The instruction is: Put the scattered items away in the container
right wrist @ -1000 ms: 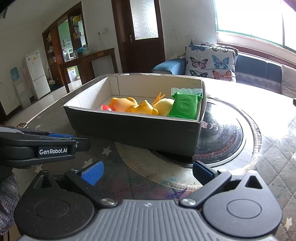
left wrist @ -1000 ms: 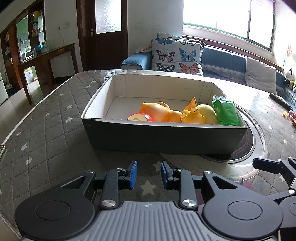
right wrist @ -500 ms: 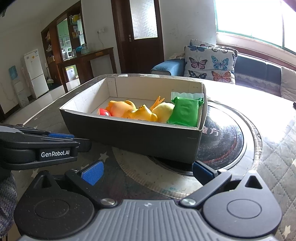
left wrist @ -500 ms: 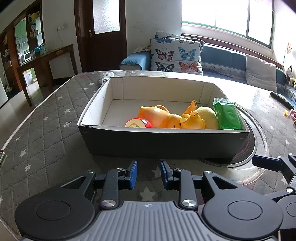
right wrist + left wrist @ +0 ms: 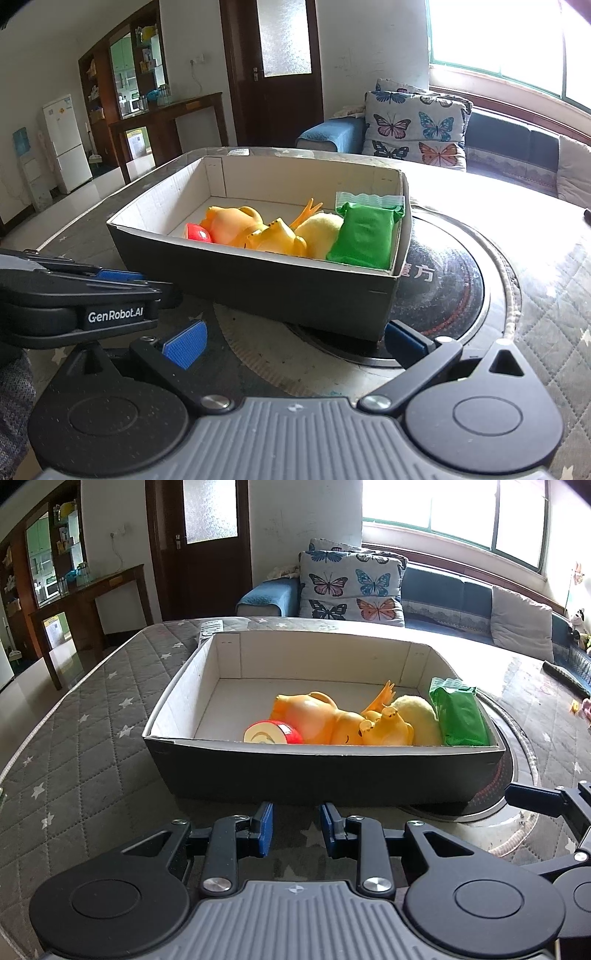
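A dark cardboard box [image 5: 325, 771] [image 5: 258, 280] with white inside stands on the table. In it lie an orange rubber chicken [image 5: 317, 720] [image 5: 236, 225], a small yellow duck [image 5: 388, 731], a yellow plush [image 5: 417, 716] [image 5: 317, 230], a green packet [image 5: 461, 716] [image 5: 364, 236] and a red-rimmed round toy [image 5: 273, 733] [image 5: 197, 232]. My left gripper [image 5: 296, 829] is nearly closed and empty, just in front of the box's near wall. My right gripper [image 5: 291, 341] is wide open and empty, before the box's right corner.
The table has a grey quilted star cover [image 5: 81, 738] and a round dark turntable [image 5: 450, 291] under the box's right end. A sofa with butterfly cushions [image 5: 351, 587] stands behind. A dark remote [image 5: 565, 677] lies far right.
Both grippers have risen and tilted slightly, so more of the box's inside shows. The jaws have kept their openings. The items in the box have not moved.
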`<action>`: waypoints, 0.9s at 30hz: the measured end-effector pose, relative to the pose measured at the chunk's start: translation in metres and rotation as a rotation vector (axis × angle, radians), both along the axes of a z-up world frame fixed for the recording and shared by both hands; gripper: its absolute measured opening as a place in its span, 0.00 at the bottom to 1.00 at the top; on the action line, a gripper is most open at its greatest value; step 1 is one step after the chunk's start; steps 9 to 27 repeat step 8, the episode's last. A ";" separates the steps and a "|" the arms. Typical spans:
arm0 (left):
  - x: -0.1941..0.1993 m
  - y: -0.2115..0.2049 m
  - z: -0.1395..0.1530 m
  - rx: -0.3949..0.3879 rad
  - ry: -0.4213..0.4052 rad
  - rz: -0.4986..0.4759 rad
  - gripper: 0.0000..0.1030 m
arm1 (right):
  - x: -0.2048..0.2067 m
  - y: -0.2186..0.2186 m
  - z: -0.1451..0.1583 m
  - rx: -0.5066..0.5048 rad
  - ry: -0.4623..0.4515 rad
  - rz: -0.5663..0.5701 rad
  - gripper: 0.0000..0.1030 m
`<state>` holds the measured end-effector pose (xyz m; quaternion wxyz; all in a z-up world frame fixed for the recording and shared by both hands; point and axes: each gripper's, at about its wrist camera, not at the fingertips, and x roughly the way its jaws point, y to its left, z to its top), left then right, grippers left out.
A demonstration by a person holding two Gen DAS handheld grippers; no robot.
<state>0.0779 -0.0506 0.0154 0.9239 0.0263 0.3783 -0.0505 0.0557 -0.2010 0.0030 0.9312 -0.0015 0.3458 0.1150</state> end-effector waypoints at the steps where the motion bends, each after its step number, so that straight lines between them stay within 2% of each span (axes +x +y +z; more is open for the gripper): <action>1: 0.001 0.000 0.000 -0.001 0.000 0.001 0.29 | 0.001 0.000 -0.001 -0.002 0.001 0.001 1.00; 27: 0.006 0.000 -0.001 0.002 -0.008 0.002 0.29 | 0.006 0.003 -0.003 -0.005 0.008 0.009 1.00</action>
